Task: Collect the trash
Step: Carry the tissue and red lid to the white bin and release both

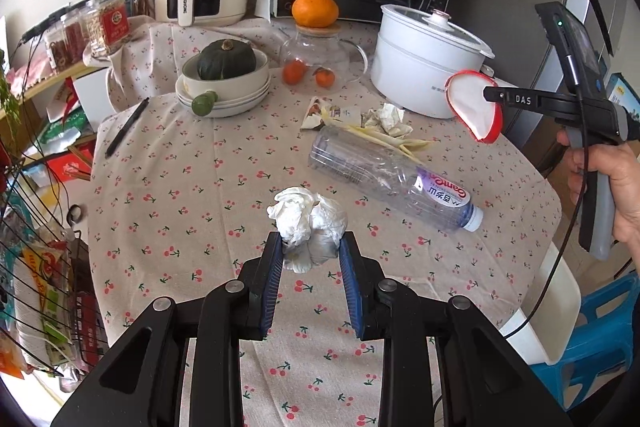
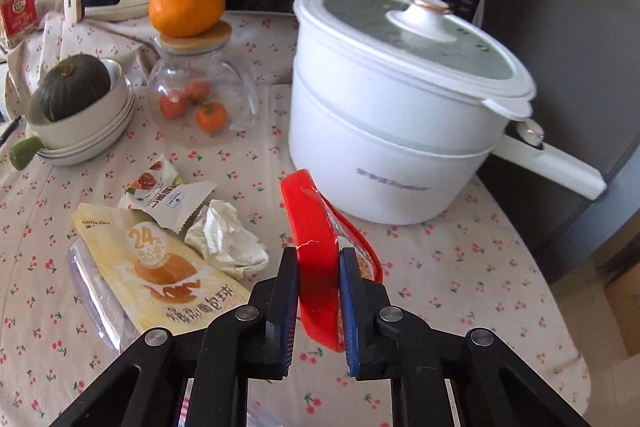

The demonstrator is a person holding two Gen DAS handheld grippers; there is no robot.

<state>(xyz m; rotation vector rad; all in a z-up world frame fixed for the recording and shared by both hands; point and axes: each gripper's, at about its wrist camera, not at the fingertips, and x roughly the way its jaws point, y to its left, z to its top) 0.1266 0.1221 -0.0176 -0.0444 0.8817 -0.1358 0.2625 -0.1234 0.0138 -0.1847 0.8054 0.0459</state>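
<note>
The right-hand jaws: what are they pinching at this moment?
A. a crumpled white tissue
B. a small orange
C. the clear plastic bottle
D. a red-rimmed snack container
D: the right gripper is shut on the red-rimmed snack container, held edge-on above the tablecloth, while the crumpled tissue sits in the left gripper and the plastic bottle lies on the table.
</note>
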